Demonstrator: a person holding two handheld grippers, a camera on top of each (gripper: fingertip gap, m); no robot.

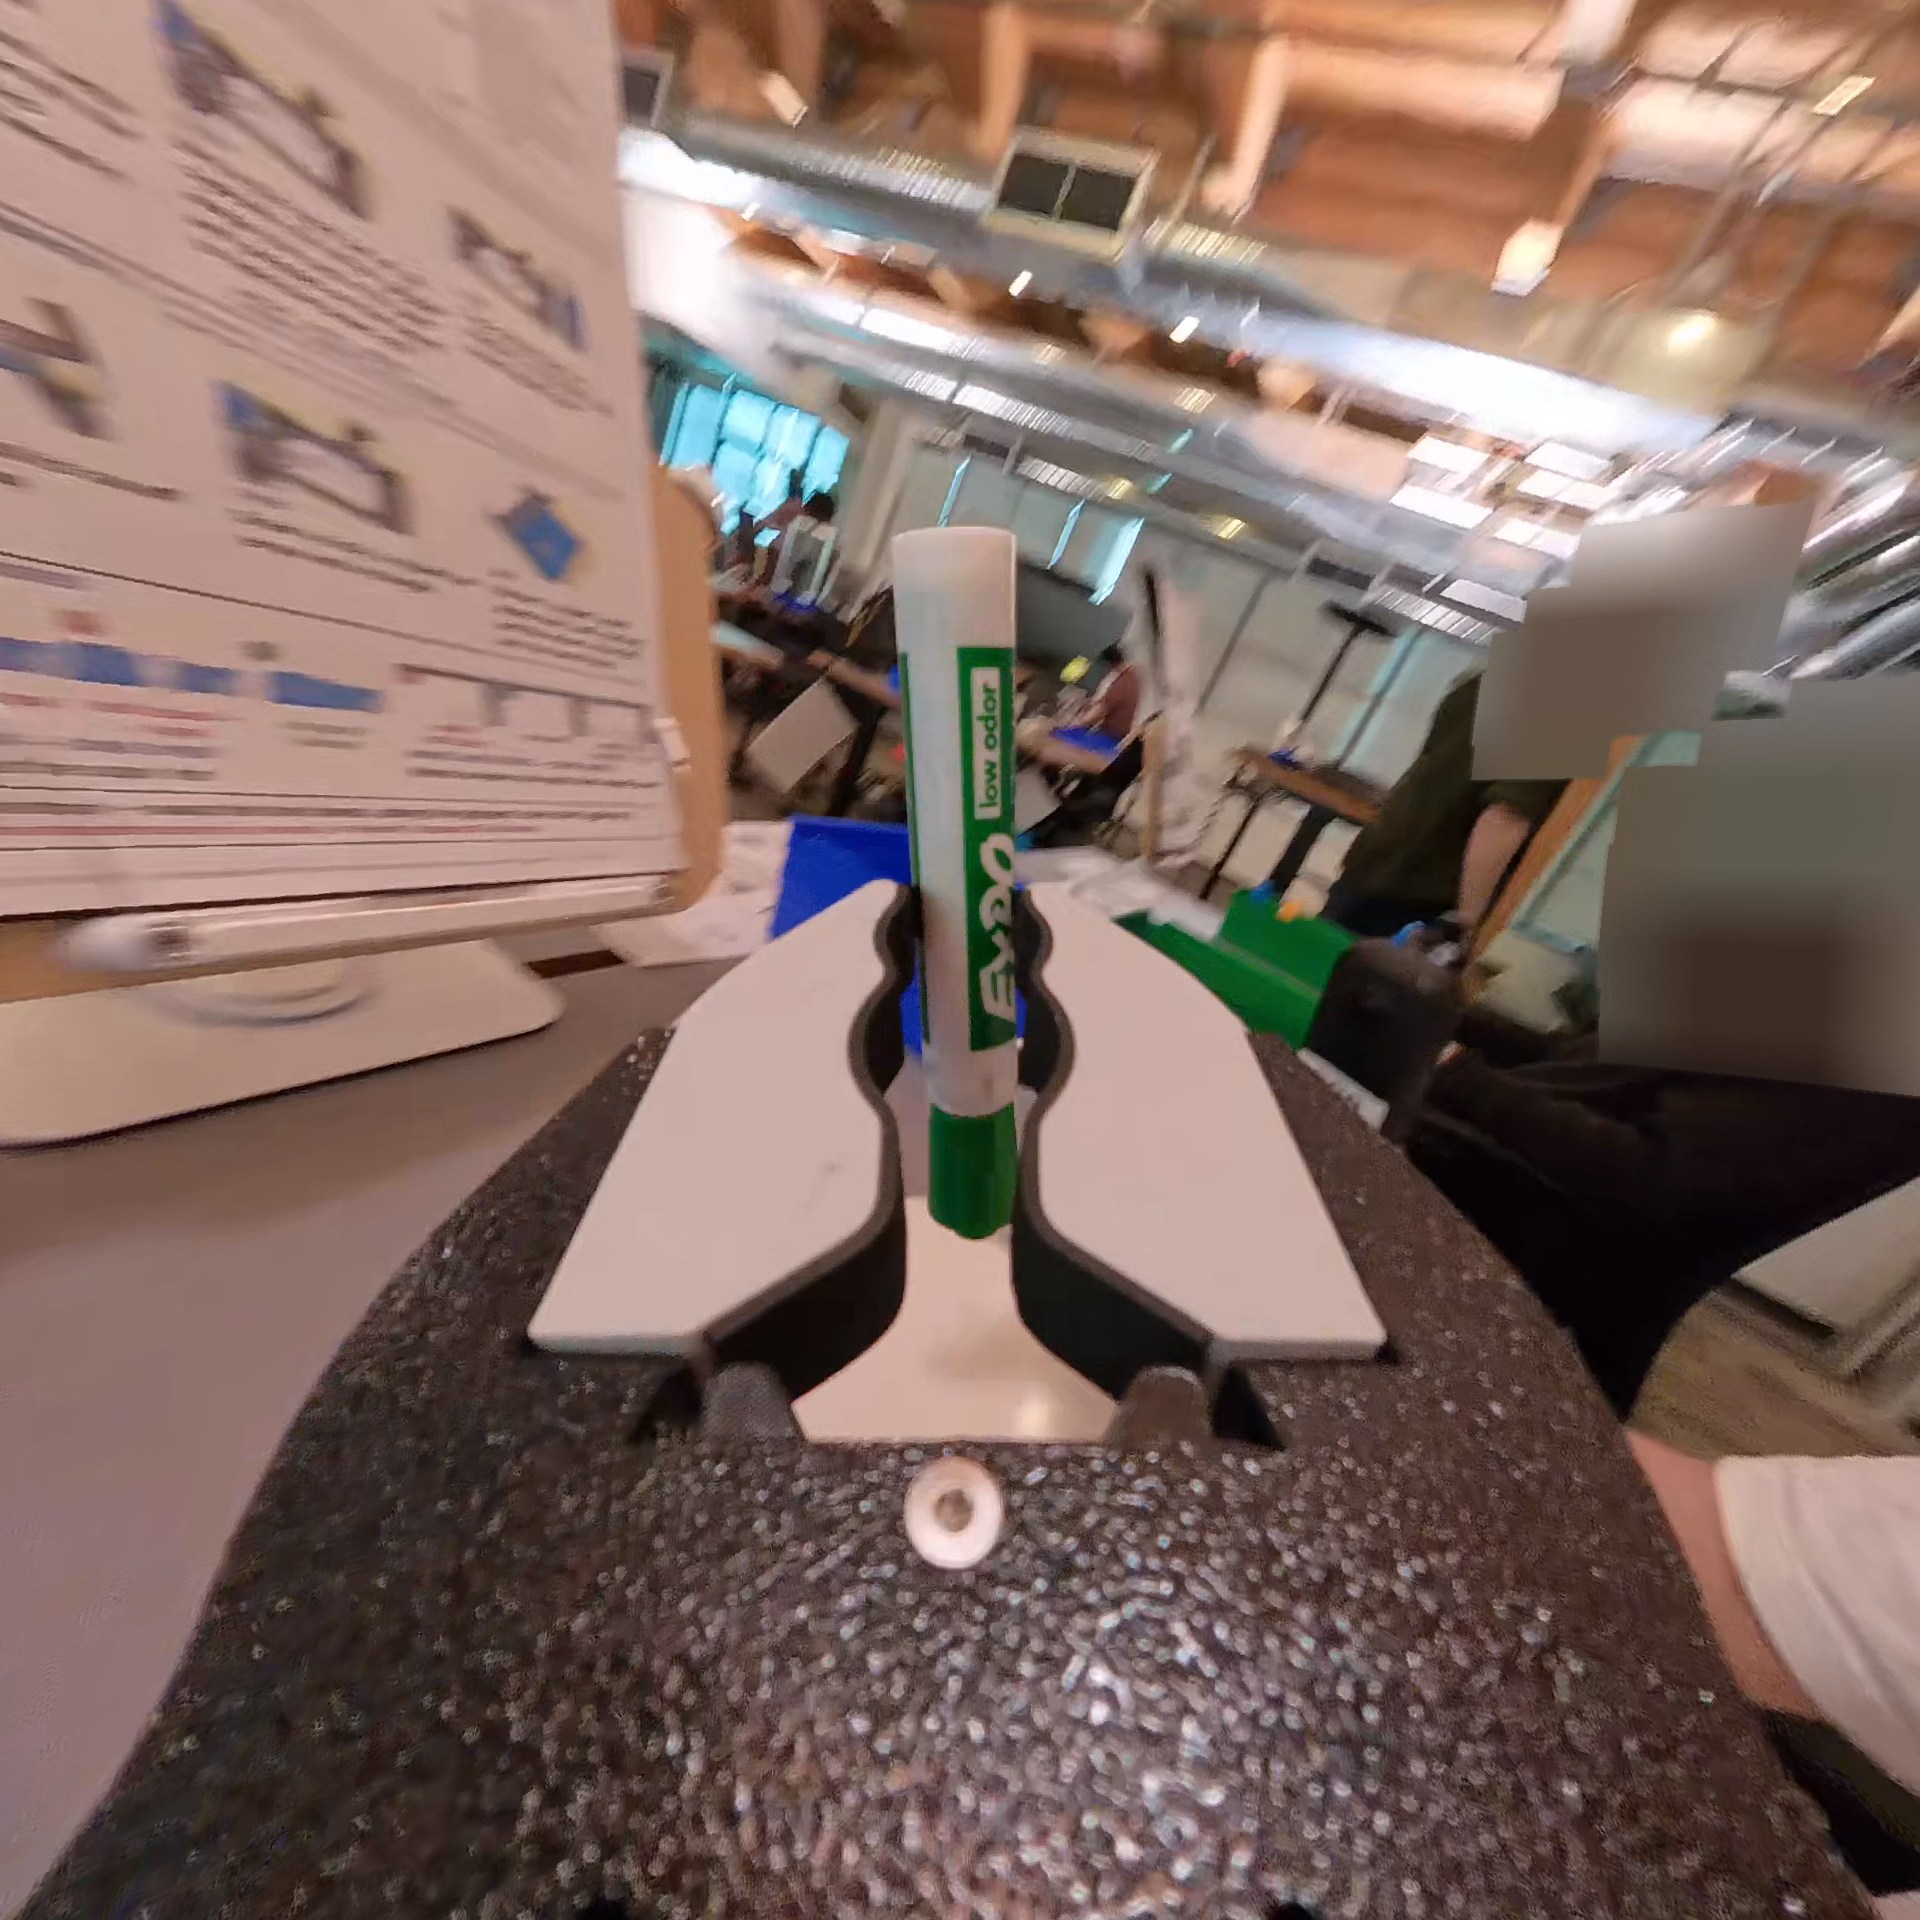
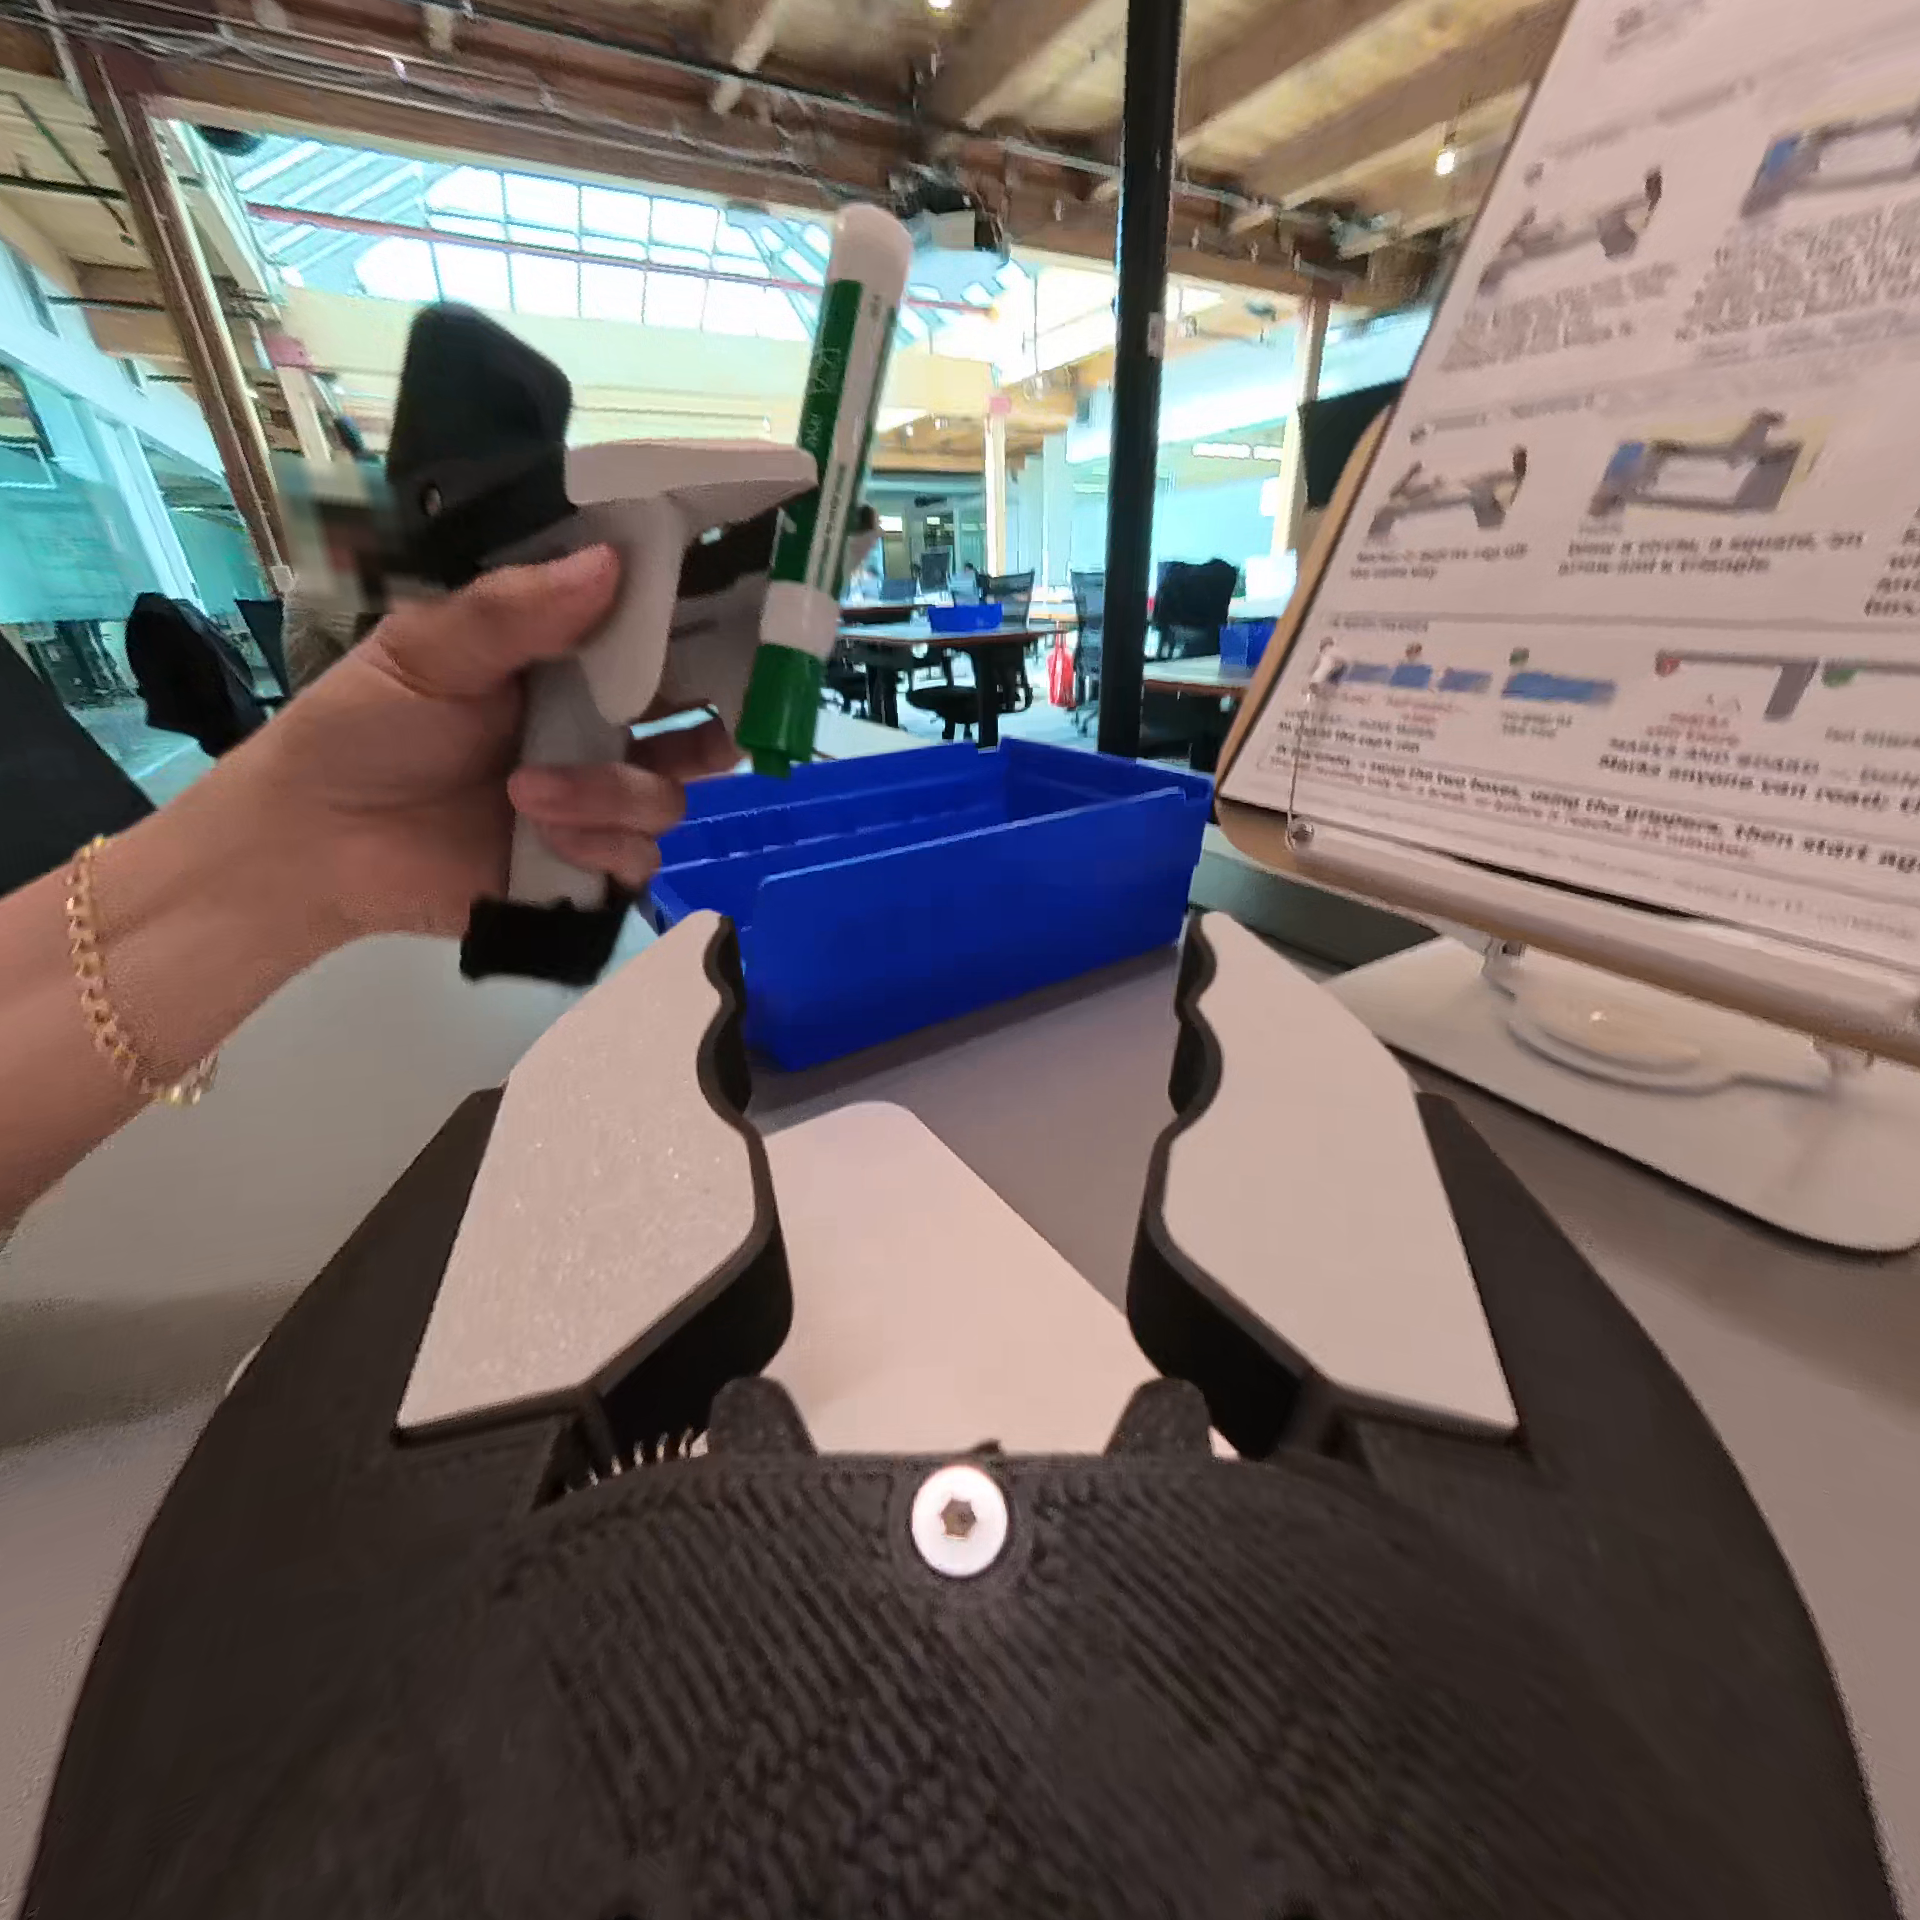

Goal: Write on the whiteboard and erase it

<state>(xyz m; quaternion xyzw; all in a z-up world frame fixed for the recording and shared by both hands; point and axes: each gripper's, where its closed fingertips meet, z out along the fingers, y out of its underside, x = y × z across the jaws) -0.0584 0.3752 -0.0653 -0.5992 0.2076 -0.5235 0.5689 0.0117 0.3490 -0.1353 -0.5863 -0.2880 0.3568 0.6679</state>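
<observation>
A green and white marker (image 1: 956,727) stands upright in my left gripper (image 1: 961,914), which is shut on its lower barrel. The white end points up and the green end points down. In the right wrist view a hand (image 2: 416,727) holds that left gripper (image 2: 769,520) up at the left, above the table, with the marker (image 2: 847,416) tilted slightly in it. I cannot tell whether the marker is capped. My right gripper (image 2: 961,956) is open and empty, low over the grey table (image 2: 260,1195), facing a blue bin. No whiteboard shows in either view.
A blue bin (image 2: 935,883) sits on the table straight ahead of my right gripper. A printed sheet on a tilted stand (image 2: 1662,520) with a white base (image 2: 1662,1122) stands at the right. In the left wrist view, a green bin (image 1: 1268,966) and a seated person (image 1: 1455,831) are beyond. The gap from one gripper's tips to the other's is roughly 11 centimeters.
</observation>
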